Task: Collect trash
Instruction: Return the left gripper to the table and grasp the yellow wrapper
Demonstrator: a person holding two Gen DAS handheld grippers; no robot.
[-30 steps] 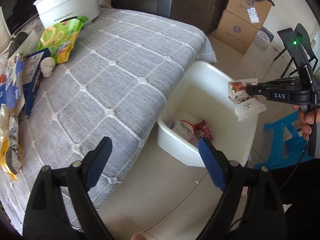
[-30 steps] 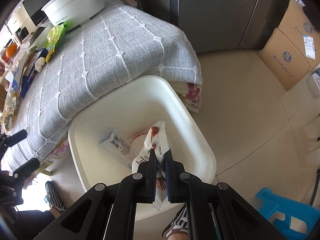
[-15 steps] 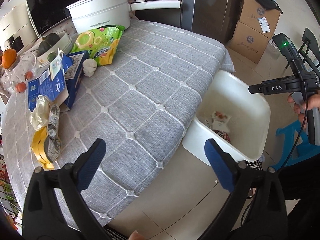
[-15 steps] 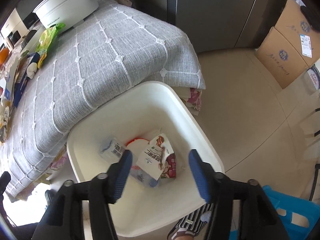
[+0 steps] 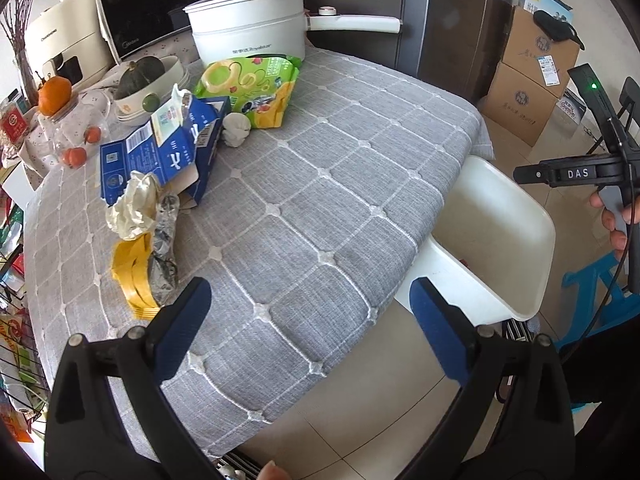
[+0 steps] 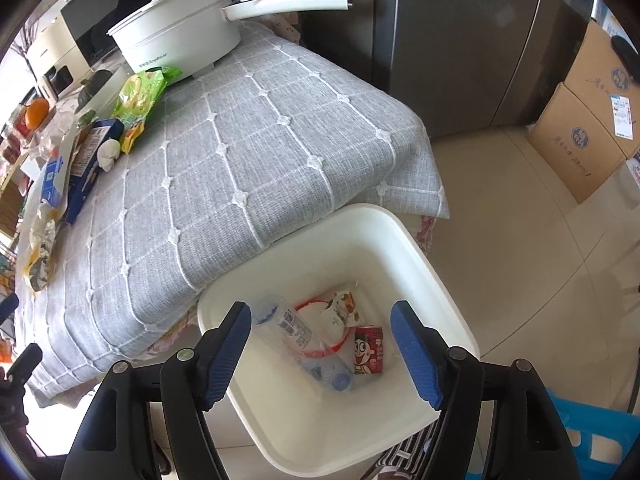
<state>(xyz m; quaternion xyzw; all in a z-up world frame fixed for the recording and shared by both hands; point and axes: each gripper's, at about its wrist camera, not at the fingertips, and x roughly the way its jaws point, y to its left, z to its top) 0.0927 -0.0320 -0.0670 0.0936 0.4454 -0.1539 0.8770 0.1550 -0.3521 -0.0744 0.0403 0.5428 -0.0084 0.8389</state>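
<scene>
The trash left on the counter lay along its left edge: one crumpled paper wad [image 5: 134,210] with a crinkled clear wrapper [image 5: 163,256] and one yellow wrapper [image 5: 134,280] beside it, one torn blue carton [image 5: 168,160], one small white wad [image 5: 237,130] and one green snack bag [image 5: 254,86], all judged light, soft and crushable, best pinched at a bunched fold or loose edge. In the white bin [image 6: 436,280] off the counter's right edge lay one plastic bottle [image 6: 296,336], one snack packet [image 6: 344,306] and one red can [image 6: 369,350]. Both the left tongs [image 5: 310,320] and the right tongs [image 6: 322,344] hung spread wide, holding nothing.
</scene>
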